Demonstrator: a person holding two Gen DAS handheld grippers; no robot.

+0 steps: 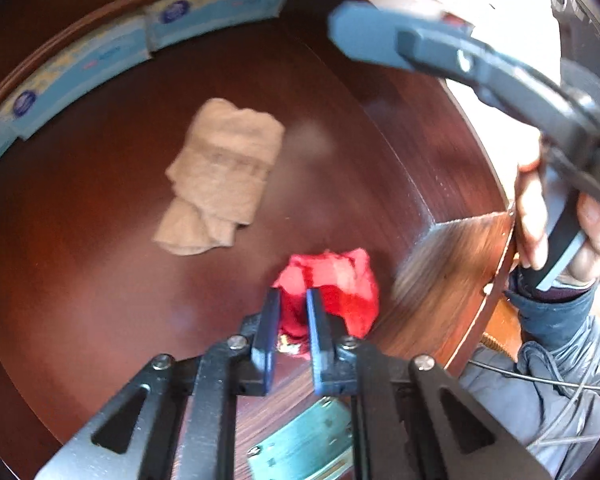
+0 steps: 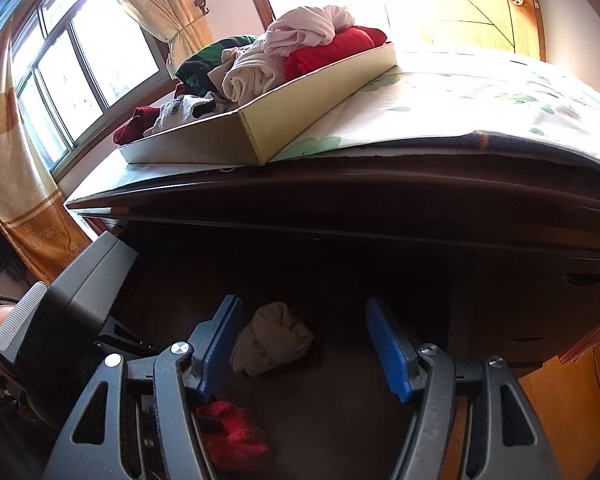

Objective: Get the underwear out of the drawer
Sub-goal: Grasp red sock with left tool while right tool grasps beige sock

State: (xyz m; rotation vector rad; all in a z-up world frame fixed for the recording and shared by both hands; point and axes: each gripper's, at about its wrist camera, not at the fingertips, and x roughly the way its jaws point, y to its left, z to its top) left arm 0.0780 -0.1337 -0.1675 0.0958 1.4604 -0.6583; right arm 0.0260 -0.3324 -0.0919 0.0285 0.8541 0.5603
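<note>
Left claw (image 1: 293, 294) is clamped on the red underwear (image 1: 340, 284) at the drawer (image 1: 440, 152) front corner. Right claw (image 2: 304, 340) gapes, empty, w/ beige underwear (image 1: 220, 176) beyond. Risk: thin pinch, fabric slips when lifted.

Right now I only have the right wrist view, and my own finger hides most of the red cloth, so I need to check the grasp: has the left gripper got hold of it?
Observer: Yes. In the left wrist view the left gripper is shut on the red underwear, down inside the drawer.
Operator: Is the beige piece caught up with it?
Observer: No, the beige underwear lies apart from it, further in, on the drawer floor.
Operator: Anything else in there?
Observer: A row of pale blue boxes stands along one wall, beyond the beige piece.
</note>
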